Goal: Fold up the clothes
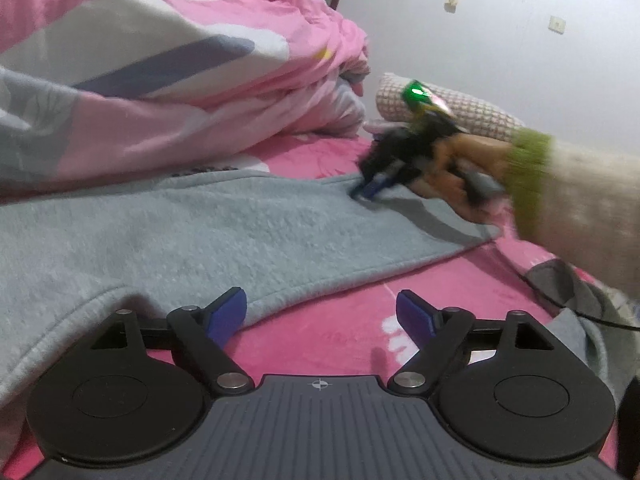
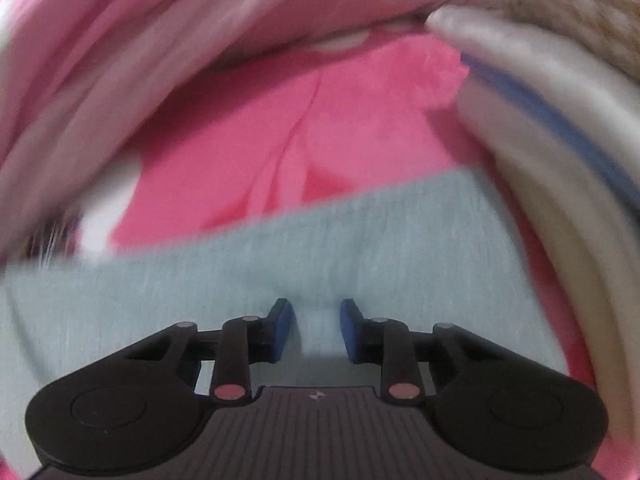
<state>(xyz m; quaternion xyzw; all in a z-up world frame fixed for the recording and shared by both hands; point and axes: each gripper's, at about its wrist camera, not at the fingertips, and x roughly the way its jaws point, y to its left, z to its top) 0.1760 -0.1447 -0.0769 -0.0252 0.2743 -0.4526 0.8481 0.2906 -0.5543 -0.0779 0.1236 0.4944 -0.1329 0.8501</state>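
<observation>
Item: grey fleece garment (image 1: 208,232), spread on the pink bedsheet (image 1: 352,320), its hem edge beside my left tongs (image 1: 320,314), its far end under my right tongs (image 2: 317,330).
Left tongs: spread wide, pinching nothing.
Right tongs: narrowed above the fleece, gap visible, no pinch yet.
Risk: right pads may catch the sheet too; piled pink quilt (image 1: 160,80) beyond may snag the fold.
Containers: none seen.

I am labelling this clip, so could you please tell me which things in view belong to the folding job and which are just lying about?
Part of the job:
- grey garment, spread flat on the pink bedsheet
- left tool, open at the garment's near edge
- right tool, on its far end

Just lying about:
- pink quilt, bunched behind
- checked pillow
- black cable
</observation>
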